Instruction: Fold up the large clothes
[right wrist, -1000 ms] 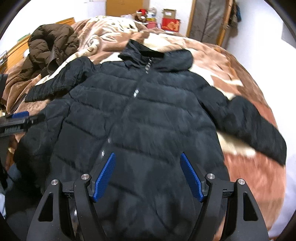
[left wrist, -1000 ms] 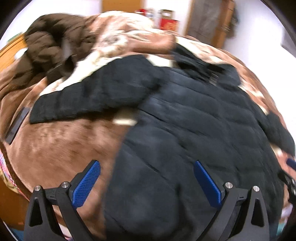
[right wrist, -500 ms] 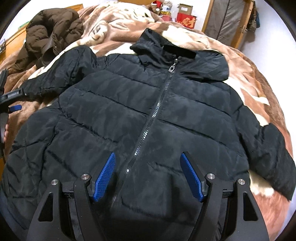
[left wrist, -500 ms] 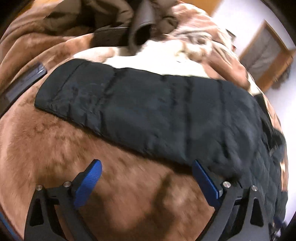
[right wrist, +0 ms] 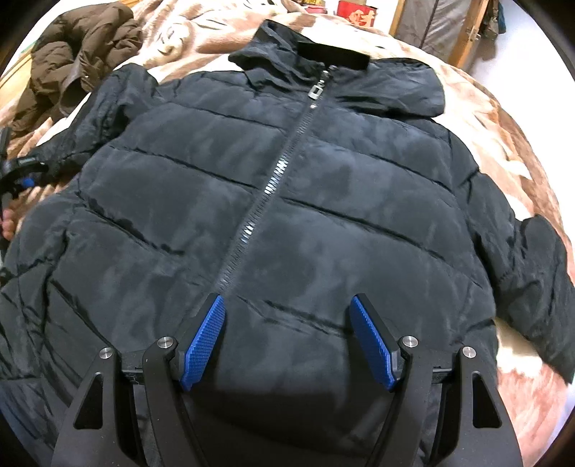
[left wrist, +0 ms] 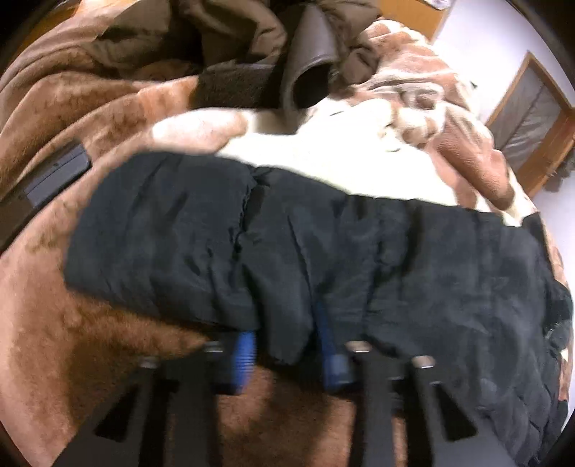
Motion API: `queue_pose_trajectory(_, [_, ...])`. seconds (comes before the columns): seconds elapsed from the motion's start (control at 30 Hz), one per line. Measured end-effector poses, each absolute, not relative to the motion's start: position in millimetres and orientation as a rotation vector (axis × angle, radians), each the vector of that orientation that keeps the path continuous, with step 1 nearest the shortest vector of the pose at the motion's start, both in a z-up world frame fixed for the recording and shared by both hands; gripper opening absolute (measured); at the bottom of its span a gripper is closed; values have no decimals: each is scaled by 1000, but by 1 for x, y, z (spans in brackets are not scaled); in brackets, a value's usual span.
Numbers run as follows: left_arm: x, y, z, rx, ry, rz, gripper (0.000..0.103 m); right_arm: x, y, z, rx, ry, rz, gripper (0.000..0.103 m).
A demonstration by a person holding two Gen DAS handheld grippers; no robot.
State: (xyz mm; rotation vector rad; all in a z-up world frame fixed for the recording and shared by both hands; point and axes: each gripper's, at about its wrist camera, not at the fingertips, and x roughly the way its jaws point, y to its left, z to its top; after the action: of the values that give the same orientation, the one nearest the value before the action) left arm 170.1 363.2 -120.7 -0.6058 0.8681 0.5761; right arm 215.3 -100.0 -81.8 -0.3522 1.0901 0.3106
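A black puffer jacket [right wrist: 287, 201] lies front up, zipped, on a brown and cream blanket [right wrist: 503, 118]. Its left sleeve [left wrist: 287, 251] stretches across the left wrist view. My left gripper [left wrist: 287, 350] is shut on the near edge of that sleeve, with black fabric pinched between the blue pads. My right gripper [right wrist: 287, 341] is open and empty, low over the jacket's lower front, just right of the zipper [right wrist: 273, 186]. The left gripper also shows at the far left of the right wrist view [right wrist: 21, 172]. The right sleeve [right wrist: 532, 273] lies spread to the right.
A brown coat [right wrist: 79, 54] is heaped at the back left of the bed; it also shows in the left wrist view [left wrist: 230, 43]. A dark flat object [left wrist: 43, 179] lies on the blanket at left. A red box [right wrist: 355, 14] and a wooden door frame [right wrist: 470, 32] stand behind the bed.
My left gripper has moved onto the left sleeve and shut on its near edge. My right gripper has dropped closer to the jacket front and stays open.
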Motion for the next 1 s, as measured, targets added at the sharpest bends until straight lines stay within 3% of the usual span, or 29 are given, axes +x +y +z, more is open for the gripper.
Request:
queue_pose_trajectory(0.3, [167, 306, -2, -437, 739, 423, 18, 201, -127, -59, -345, 1048, 240, 72])
queue_pose_trajectory(0.53, [195, 204, 68, -282, 683, 188, 18, 187, -152, -34, -298, 1005, 238, 72])
queue_pose_trajectory(0.73, [231, 110, 72, -184, 720, -2, 18, 180, -184, -18, -262, 971, 202, 72])
queue_pose_trajectory(1.0, [266, 19, 14, -153, 852, -150, 23, 183, -223, -28, -219, 987, 153, 72])
